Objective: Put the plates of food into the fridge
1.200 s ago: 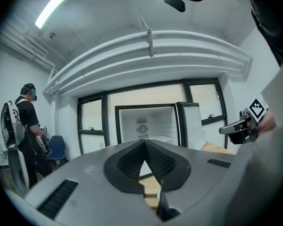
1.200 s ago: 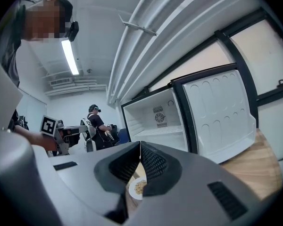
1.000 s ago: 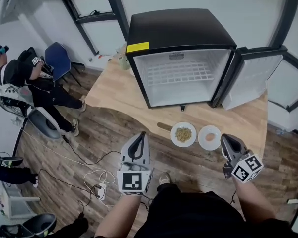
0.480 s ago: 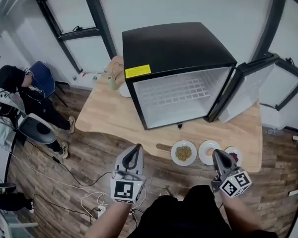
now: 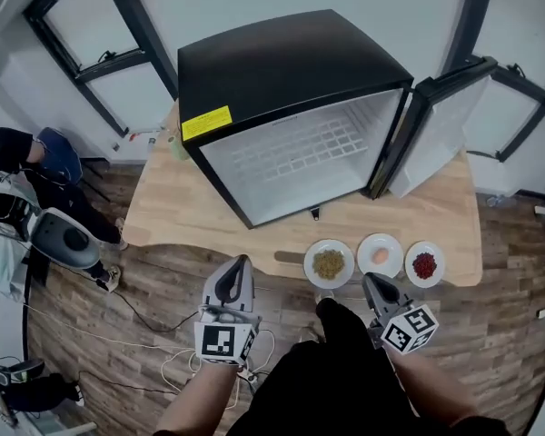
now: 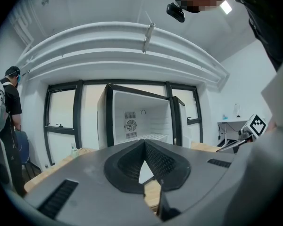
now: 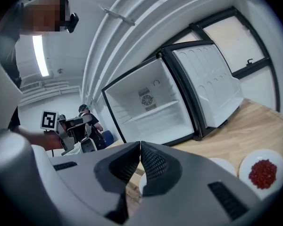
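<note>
Holding stock, as it stands before you:

- Left gripper (image 5: 240,263): grey, two-jawed, with a marker cube. You hold it over the wood-plank floor (image 5: 154,280), short of the table's near edge. Its jaws are pressed together at the tips with nothing between them
- Right gripper (image 5: 371,282): same make. It sits just off the table's near edge, close to the middle plate and not touching it. Its jaws are closed tip to tip and hold nothing
- Black compact fridge with a white interior (image 5: 291,107): it stands on the light wooden table (image 5: 173,207). Its door (image 5: 436,125) is swung wide to your right, and one white wire shelf (image 5: 295,148) sits inside. A yellow sticker (image 5: 206,123) marks the top front edge
- White round plate of greenish-brown food (image 5: 329,263): on the table in front of the fridge, leftmost of a row along the near edge
- White round plate with a small orange-pink morsel (image 5: 380,255): middle of the row, just beside the first
- White round plate of red food (image 5: 424,265): rightmost of the row. It also shows low at the right of the right gripper view (image 7: 262,172)
- Person in dark clothes (image 5: 18,153): seated well off to your left
- Pale cables (image 5: 177,357): loose on the floor near your feet
</note>
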The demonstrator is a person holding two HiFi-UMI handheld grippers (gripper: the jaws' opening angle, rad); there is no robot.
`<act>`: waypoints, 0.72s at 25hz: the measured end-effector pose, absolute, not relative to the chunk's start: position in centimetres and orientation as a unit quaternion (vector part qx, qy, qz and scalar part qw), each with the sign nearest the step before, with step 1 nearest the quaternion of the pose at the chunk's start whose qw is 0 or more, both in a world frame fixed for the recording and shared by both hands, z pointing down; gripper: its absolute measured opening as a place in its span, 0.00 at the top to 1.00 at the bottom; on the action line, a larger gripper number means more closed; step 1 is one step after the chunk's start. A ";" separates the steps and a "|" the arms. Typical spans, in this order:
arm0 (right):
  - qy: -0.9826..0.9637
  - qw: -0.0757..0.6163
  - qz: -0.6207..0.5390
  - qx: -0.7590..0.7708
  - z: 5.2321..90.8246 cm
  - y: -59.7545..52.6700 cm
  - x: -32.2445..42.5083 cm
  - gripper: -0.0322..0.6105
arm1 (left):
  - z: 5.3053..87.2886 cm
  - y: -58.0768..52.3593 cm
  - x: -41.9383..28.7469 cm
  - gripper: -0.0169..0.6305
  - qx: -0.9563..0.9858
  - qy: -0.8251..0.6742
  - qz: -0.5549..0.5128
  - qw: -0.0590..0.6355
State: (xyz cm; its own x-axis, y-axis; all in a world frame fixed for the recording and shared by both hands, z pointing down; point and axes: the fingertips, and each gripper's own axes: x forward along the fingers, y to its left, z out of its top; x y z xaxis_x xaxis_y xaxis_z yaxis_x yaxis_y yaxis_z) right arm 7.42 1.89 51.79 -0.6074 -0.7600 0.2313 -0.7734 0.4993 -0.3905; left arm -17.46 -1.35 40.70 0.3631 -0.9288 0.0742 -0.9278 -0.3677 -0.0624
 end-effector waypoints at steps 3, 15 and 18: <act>-0.866 0.000 0.250 0.433 53.7 1.3 6.4 0.92 | 41.0 -2.2 -17.2 0.97 -0.824 0.564 -0.053 0.013; -0.817 -0.004 0.386 0.427 65.8 3.1 6.6 0.80 | 45.4 -3.0 -15.5 0.97 -0.836 0.541 -0.086 0.012; -0.791 -0.026 0.428 0.436 68.5 2.5 6.6 0.73 | 46.2 -3.0 -15.6 0.97 -0.837 0.536 -0.104 0.006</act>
